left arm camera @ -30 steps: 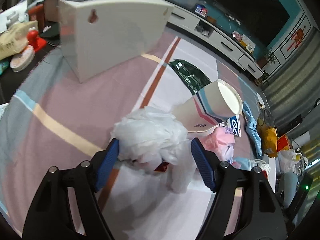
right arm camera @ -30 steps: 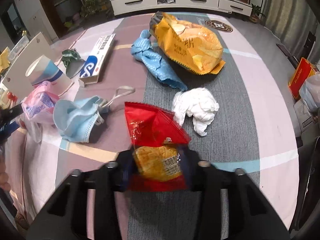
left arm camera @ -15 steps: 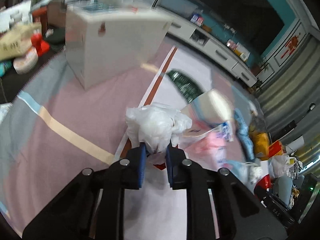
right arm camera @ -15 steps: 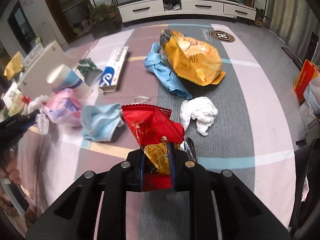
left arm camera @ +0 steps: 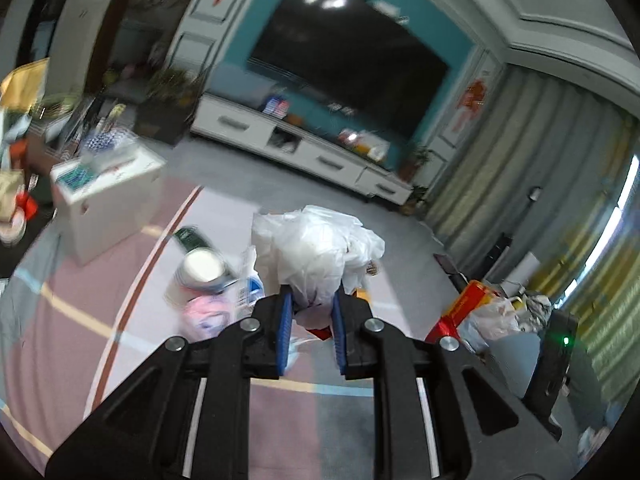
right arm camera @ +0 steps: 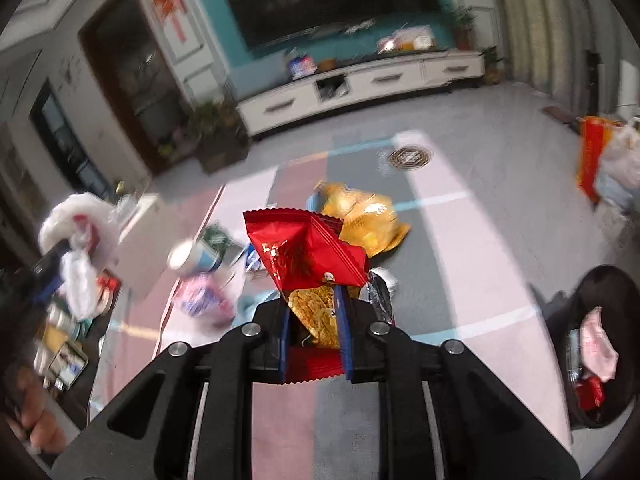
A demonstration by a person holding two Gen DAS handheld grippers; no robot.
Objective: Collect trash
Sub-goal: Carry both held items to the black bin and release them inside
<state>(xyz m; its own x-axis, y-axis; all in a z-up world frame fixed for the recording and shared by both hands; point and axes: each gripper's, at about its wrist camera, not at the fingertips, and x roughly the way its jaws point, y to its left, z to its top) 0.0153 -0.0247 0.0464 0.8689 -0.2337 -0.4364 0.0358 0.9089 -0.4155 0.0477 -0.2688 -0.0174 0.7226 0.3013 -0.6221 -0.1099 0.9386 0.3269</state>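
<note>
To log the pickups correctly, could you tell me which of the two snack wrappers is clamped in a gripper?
The red snack wrapper, pinched in the right gripper; the yellow snack bag lies on the cloth beyond.

Setting: a home living room
Wall: a large dark television (left arm camera: 344,68) on a teal panel
Furniture: a long white TV cabinet (right arm camera: 360,80) with drawers, potted plants (right arm camera: 212,120) beside it
Window side: floor-length curtains (left arm camera: 520,152)
Floor: a striped pastel carpet (right arm camera: 460,240) strewn with litter
</note>
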